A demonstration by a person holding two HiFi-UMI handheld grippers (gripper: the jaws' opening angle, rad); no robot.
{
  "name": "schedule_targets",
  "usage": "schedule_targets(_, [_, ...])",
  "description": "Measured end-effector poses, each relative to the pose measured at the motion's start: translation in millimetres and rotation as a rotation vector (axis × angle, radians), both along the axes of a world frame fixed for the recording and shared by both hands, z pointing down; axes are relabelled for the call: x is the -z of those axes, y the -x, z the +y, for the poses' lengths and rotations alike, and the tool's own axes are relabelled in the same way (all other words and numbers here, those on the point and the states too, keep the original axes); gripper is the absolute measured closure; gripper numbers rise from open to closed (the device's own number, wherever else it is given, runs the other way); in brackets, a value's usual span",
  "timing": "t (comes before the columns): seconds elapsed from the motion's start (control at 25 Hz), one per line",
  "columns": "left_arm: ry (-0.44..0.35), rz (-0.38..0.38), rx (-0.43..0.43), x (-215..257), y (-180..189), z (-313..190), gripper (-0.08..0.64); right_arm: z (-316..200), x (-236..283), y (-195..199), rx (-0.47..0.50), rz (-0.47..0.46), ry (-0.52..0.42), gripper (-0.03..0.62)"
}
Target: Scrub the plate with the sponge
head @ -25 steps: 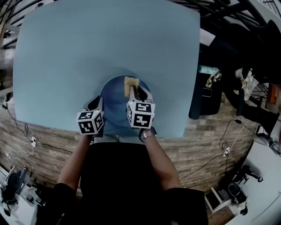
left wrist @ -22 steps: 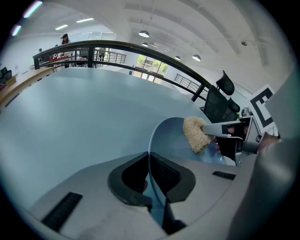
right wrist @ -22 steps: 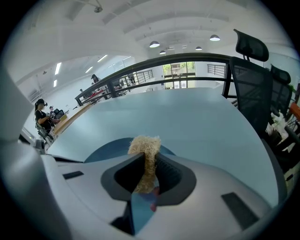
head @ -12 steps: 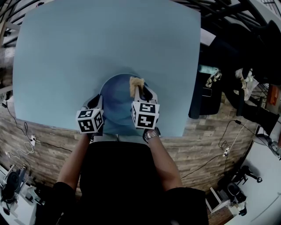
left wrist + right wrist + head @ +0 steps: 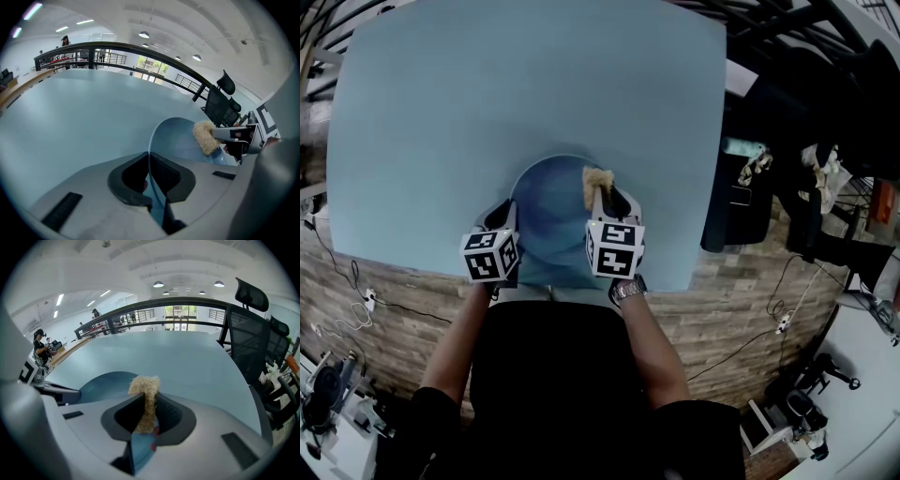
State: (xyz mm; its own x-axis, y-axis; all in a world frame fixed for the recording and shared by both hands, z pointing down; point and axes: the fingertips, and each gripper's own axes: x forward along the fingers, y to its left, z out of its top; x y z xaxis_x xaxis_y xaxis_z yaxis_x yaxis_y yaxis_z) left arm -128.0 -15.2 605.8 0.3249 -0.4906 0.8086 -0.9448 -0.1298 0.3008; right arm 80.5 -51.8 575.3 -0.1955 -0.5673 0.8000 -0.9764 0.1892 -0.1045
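Two pinches: left gripper point(image 5: 149, 168) on plate point(image 5: 177, 137) rim, right gripper point(image 5: 148, 411) on sponge point(image 5: 145, 385), base hidden btwn jaws.

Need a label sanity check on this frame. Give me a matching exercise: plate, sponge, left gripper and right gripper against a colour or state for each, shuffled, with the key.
Things:
1. plate
2. sponge
3. left gripper
4. right gripper

Colour or state:
A. shut on the sponge
B. blue and round
C. tan and fibrous
D. shut on the plate's rim

Pairs: 1-B, 2-C, 3-D, 4-A
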Motion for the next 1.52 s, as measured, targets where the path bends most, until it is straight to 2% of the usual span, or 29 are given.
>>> schedule_targets(0.28, [-0.002, -0.002, 0.005, 0.7, 1.2, 0.3, 0.546, 8.9, 8.0, -4.0, -0.01, 0.005, -0.002, 0.522])
schedule_targets(0.52, [0.001, 0.001, 0.022, 0.9, 0.7, -0.6, 0.546, 7.5, 26.1, 2.9, -0.019, -0.034, -0.043, 0.522])
schedule_targets(0.84, [0.001, 0.003, 0.025, 0.9, 0.4, 1.1, 0.546, 10.8, 38.6, 44.9, 0.066, -0.122, -0.065, 0.522])
schedule_targets(1.52, [0.002, 0.029, 0.022, 1.2, 0.1, -0.7, 0.546, 39.5, 23.5, 134.7, 0.171, -0.257, 0.033, 0.522])
